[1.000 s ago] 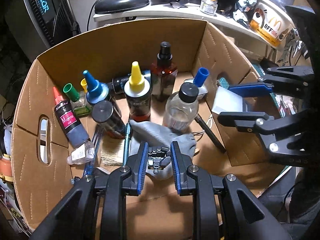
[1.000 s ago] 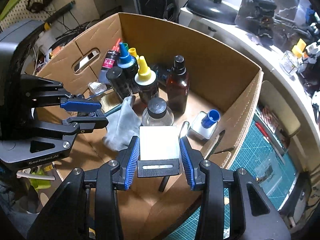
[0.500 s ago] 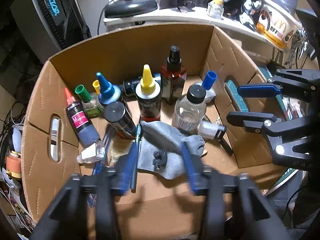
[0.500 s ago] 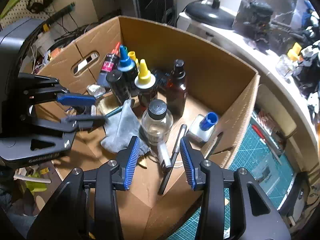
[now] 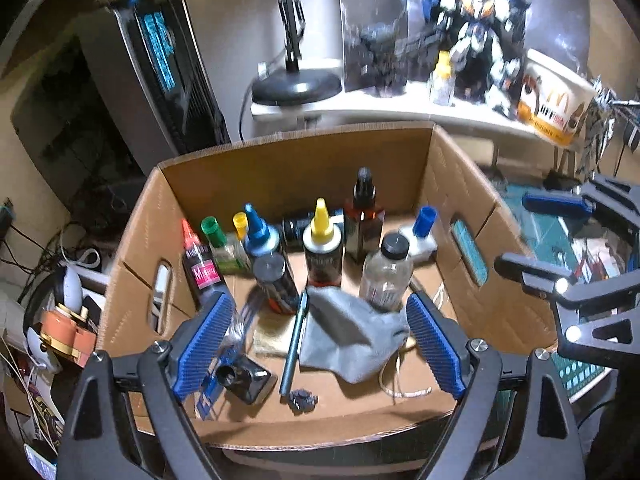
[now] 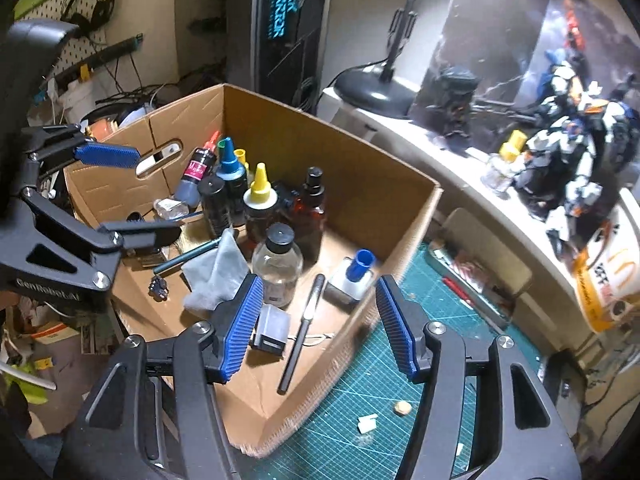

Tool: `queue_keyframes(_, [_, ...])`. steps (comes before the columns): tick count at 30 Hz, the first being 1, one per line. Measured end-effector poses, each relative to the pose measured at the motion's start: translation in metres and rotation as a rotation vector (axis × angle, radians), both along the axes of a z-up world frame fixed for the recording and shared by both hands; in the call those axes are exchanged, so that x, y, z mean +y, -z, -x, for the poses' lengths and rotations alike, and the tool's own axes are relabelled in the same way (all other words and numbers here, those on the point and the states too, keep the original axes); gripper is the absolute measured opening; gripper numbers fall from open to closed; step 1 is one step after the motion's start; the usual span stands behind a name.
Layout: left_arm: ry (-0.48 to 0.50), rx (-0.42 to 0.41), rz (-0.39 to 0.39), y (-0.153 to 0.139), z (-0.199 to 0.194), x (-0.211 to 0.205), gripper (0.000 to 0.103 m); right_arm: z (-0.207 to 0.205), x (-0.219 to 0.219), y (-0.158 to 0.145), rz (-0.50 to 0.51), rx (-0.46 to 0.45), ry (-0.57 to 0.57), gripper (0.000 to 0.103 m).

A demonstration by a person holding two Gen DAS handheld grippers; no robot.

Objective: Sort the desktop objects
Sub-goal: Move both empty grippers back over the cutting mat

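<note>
A cardboard box (image 5: 304,160) (image 6: 384,200) holds several bottles, a grey cloth (image 5: 352,336) (image 6: 218,270), a teal pen (image 5: 294,346) and a black pen (image 6: 300,334). A small dark figure part (image 5: 303,399) (image 6: 157,286) lies on the box floor near the front. A small white block (image 6: 272,328) lies by the clear bottle (image 6: 278,264). My left gripper (image 5: 316,344) is open and empty above the box's near edge. My right gripper (image 6: 318,326) is open and empty above the box's right corner.
A green cutting mat (image 6: 400,408) lies right of the box with small scraps on it. A white shelf (image 5: 400,106) behind carries a lamp base (image 5: 296,86), robot models (image 6: 572,152) and a paper cup (image 5: 554,106). Cables and clutter lie to the left.
Both grippers opened and pulled back up from the box. The left one let go of the dark figure part; the right one let go of the white block. Both now lie in the box.
</note>
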State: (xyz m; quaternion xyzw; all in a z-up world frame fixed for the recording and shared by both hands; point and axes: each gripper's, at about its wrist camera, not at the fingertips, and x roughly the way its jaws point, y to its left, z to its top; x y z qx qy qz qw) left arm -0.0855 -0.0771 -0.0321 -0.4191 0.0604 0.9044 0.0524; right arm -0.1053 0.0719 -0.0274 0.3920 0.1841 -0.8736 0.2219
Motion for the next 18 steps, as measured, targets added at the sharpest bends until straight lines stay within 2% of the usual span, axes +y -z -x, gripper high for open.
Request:
queue_keyframes(2, [-0.012, 0.060, -0.004, -0.008, -0.008, 0.002, 0.092, -0.007, 0.006, -0.005, 0.004, 0.025, 0.012, 0.056])
queue_keyframes(4, [-0.022, 0.127, -0.022, -0.016, -0.017, 0.004, 0.103, -0.014, 0.013, -0.009, 0.009, 0.050, 0.023, 0.057])
queue_keyframes(6, [-0.028, 0.205, -0.031, -0.024, -0.028, 0.008, 0.103, -0.021, 0.020, -0.015, 0.014, 0.081, 0.038, 0.061])
queue_keyframes(8, [-0.026, 0.246, -0.035, -0.029, -0.035, 0.014, 0.103, -0.030, 0.030, -0.021, 0.022, 0.121, 0.063, 0.068])
queue_keyframes(18, [0.056, 0.402, -0.160, -0.041, -0.069, 0.066, 0.103, -0.077, 0.106, -0.043, 0.088, 0.252, 0.236, 0.072])
